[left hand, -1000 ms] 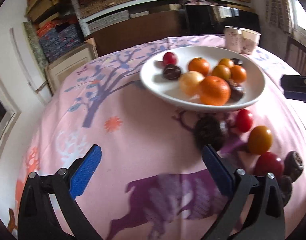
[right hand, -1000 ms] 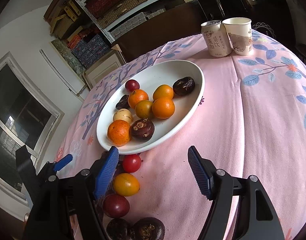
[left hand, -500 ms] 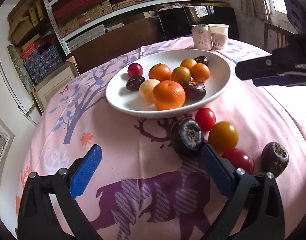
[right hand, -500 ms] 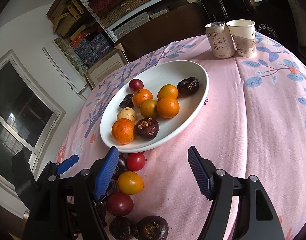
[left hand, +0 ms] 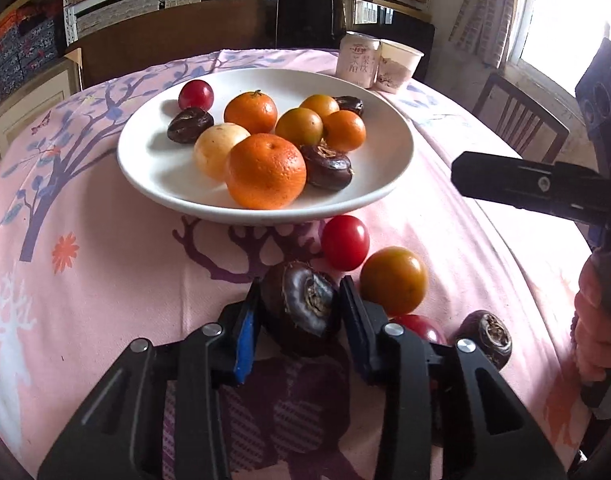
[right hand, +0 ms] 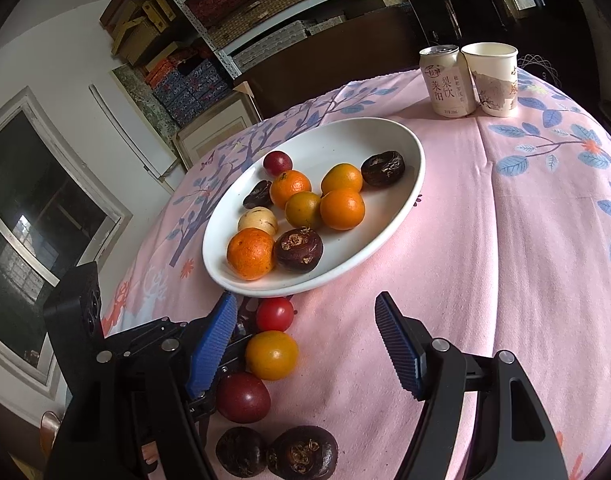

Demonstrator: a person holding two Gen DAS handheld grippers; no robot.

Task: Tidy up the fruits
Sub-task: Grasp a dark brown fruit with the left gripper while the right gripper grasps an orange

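- The left gripper (left hand: 301, 312) has its two fingers pressed on a dark fruit (left hand: 301, 304). It is holding that fruit, just in front of the plate (left hand: 153, 168).
- I cannot tell if the dark fruit is off the cloth (left hand: 105, 280) yet or sitting on it.
- The right gripper (right hand: 305, 336) is wide open and holds nothing. It hovers near the front rim of the plate.
- The plate sits in the middle of the table. It has oranges, dark fruits, a pale one and a red one in it. The far side and the left side of the plate look bare.
- More fruit lies on the cloth near the held one: a red tomato (left hand: 344, 242), a yellow fruit (left hand: 394, 280), a plum (right hand: 243, 397) and two more dark fruits (right hand: 301, 452).
- A can (right hand: 445, 80) and a cup (right hand: 493, 76) stand together at the far edge, well away from the fruit.
- I think the step now is to lift the dark fruit and put it on the plate.
- To do it well, lift straight up first, so it clears the rim and does not bump the tomato beside it.
- Keep the squeeze soft but firm. The fruit is round and could slip out.
- Set it down on a bare part of the plate, low and slow, so it does not roll or knock the big orange (left hand: 265, 170).
- Keep the right gripper out of the way.
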